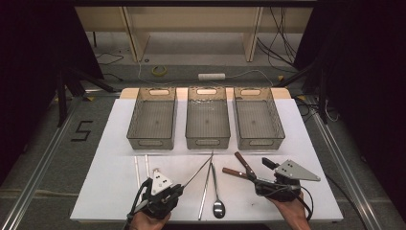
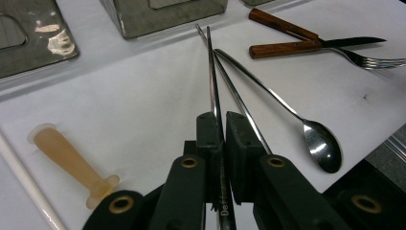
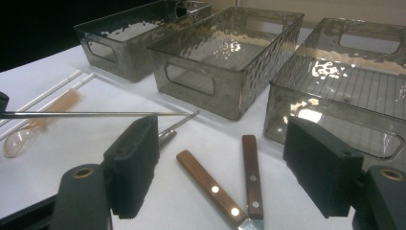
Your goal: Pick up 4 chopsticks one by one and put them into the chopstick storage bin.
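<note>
Chopstick (image 2: 211, 67) — a thin metal one — sits clamped between the closed jaws of the left gripper (image 2: 222, 125), its far tip pointing toward the bins and lifted off the white table (image 1: 115, 187). Just beside it lie a second chopstick (image 2: 238, 98) and a long spoon (image 2: 306, 129). The right gripper (image 3: 230, 163) hovers with jaws wide apart and nothing between them, above two wooden-handled utensils (image 3: 225, 191). Farther off — three clear bins (image 1: 207, 117) stand in a row.
</note>
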Demonstrator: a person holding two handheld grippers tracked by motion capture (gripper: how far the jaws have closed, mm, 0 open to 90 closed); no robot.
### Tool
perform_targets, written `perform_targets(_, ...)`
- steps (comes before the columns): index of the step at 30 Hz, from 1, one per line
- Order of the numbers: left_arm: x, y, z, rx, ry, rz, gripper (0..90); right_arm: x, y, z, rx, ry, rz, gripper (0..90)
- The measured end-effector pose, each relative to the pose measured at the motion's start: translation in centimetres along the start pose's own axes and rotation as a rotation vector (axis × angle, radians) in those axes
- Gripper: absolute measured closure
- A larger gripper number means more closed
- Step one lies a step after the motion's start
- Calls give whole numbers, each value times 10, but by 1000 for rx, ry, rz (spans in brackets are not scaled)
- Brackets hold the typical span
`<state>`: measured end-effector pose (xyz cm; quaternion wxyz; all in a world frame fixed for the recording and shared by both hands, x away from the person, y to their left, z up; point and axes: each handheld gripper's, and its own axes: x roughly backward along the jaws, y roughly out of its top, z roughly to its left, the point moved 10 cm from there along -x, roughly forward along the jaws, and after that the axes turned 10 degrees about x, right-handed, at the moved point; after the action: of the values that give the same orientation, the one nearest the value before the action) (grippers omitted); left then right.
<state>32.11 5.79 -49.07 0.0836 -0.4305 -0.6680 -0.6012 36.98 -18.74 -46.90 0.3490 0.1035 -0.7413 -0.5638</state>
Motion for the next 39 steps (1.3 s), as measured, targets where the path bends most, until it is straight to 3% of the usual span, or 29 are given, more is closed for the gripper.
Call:
perform_targets(17, 38, 52, 22, 56, -72, -89, 843, -1, -1, 0, -5, -1, 6, 295)
perform_targets(23, 43, 79, 33, 50, -50, -139, 843, -1, -1, 0, -1, 1, 4, 295)
perform_targets(26, 38, 98, 46, 54, -19, -166, 843, -1, -1, -1, -2, 0, 4, 295)
perform_targets(28, 37, 101, 49, 55, -10, -171, 843, -1, -1, 0, -2, 1, 4, 295)
perform_targets(29, 33, 110, 58, 68, 6, -182, 843, 0, -1, -1, -3, 1, 3, 294)
perform_targets(30, 33, 110, 58, 68, 6, -182, 843, 0, -1, -1, -3, 1, 3, 295)
perform_targets(39, 14, 137, 100, 119, 90, -219, 843, -1, -1, 0, -5, 3, 3, 294)
